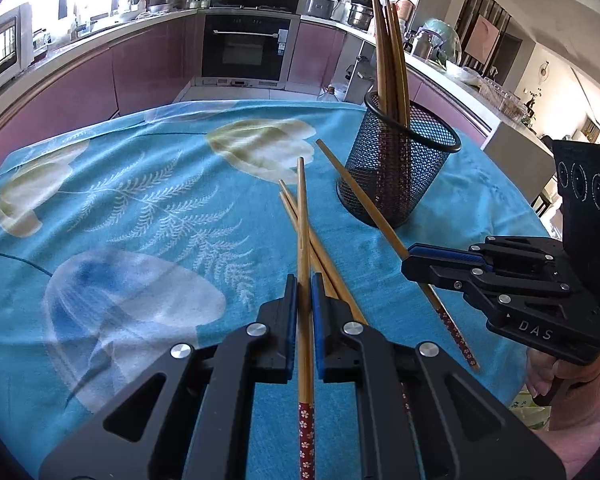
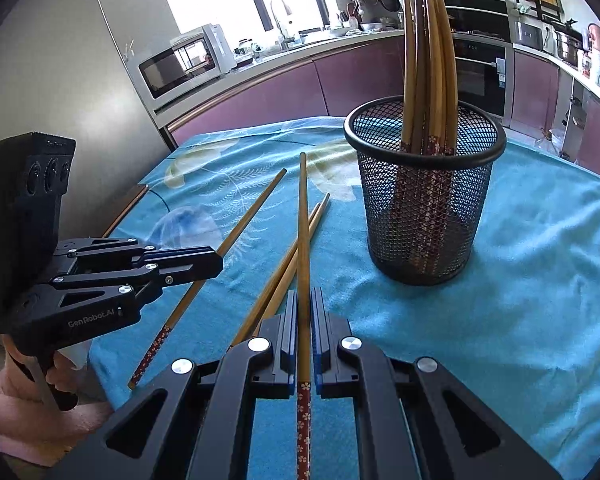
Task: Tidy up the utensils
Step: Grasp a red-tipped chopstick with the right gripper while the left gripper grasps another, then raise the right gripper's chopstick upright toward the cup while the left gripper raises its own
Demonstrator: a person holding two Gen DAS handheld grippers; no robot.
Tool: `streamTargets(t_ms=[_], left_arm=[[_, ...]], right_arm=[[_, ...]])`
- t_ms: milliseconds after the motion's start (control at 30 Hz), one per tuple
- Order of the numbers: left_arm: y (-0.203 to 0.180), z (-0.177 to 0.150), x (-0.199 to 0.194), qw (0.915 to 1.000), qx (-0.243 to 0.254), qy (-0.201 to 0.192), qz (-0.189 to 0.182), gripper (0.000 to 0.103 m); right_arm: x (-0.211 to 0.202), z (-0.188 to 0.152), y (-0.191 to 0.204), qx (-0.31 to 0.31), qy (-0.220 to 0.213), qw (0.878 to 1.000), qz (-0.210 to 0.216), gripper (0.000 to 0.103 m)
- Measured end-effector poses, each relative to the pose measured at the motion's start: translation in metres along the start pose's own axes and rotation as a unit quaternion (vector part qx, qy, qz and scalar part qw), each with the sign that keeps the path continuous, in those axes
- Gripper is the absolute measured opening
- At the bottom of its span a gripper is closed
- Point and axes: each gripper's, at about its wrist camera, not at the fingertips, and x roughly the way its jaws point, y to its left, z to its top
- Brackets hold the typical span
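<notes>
Hidden and cropped bits, both wrist views

Left-held chopstick (image 1: 305,280): patterned red end cut off by the bottom edge; same for the right-held chopstick (image 2: 303,280). Two loose chopsticks (image 1: 320,248) run under the left fingers (image 1: 290,304), near ends hidden. Chopsticks in the mesh cup (image 2: 424,200): lower ends only dimly seen through the mesh, count unclear. Bench (image 1: 100,208) cloth cropped near and left. Far counter clutter is too small to identify. Small label text on the left gripper (image 2: 216,258) body is unreadable.

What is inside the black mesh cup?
The mesh cup holds a bundle of wooden chopsticks standing upright, red patterned ends down. About five or six; the exact count is unclear because they overlap, and the mesh obscures the cup's bottom.
</notes>
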Motion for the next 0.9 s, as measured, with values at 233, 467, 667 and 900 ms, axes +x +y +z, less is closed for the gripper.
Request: streamTargets(t_ms=[233,467,667,900], left_arm=[[-0.001,0.002,-0.008,0.9999,-0.002,-0.008,-0.011,0.008],[-0.003,0.004,-0.015,0.9996,-0.002,-0.017,-0.020,0.008],[-0.005,0.006,-0.020,0.9993,-0.003,-0.022,-0.029,0.008],[-0.006,0.007,-0.025,0.9990,-0.003,-0.027,-0.037,0.008]], right_arm=[[-0.008,0.001,0.000,0.001,-0.011,1.000,0.007,0.006],[-0.011,0.003,0.000,0.004,-0.016,1.000,0.013,0.006],[-0.018,0.003,-0.003,0.005,-0.024,1.000,0.017,0.006],[-0.021,0.004,-0.005,0.012,-0.029,0.999,0.024,0.006]])
